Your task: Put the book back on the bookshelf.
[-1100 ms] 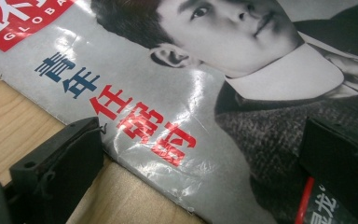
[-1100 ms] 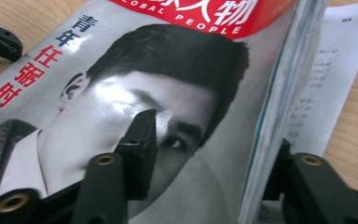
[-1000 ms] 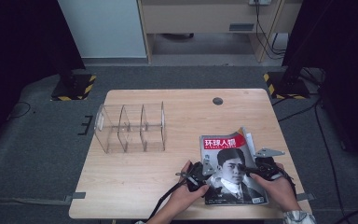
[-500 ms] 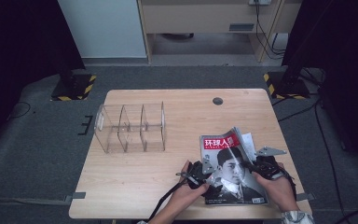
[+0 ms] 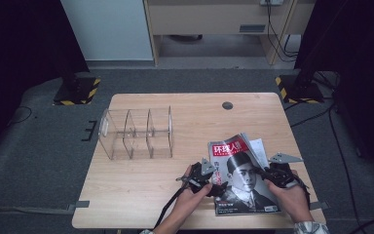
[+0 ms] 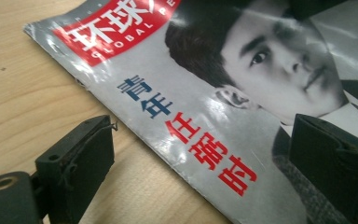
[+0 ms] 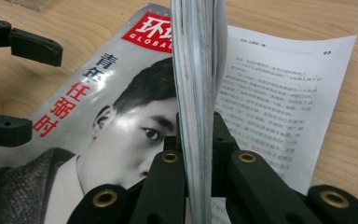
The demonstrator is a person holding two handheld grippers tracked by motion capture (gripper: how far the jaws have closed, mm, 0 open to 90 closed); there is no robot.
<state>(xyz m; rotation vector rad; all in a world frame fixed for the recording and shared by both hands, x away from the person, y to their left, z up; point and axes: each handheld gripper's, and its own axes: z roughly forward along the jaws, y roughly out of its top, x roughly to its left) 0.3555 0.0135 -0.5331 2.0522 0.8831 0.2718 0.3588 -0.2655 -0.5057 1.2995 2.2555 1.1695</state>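
Now right gripper (image 7: 200, 154) clamped on magazine (image 5: 243, 180) pages

Clear organizer (image 5: 135, 132) blocks table's (image 5: 253, 105) left half; far right bare; magazine (image 5: 243, 178) covers near-right corner.

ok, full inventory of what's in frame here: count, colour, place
magazine: 1, red masthead over a grey portrait cover, near right part of the table; its right edge is lifted and bent up, a white text page lying under it
organiser: 1, clear plastic with dividers, left-centre of the table
table: 1, light wood, with a dark round hole near its far edge
striped bases: 2, black and yellow, on the floor at the table's far corners
left gripper: 1, black, open, straddling the magazine's left edge
right gripper: 1, black, just closed, shut on the lifted pages
hands: 2, at the near edge, one on each gripper
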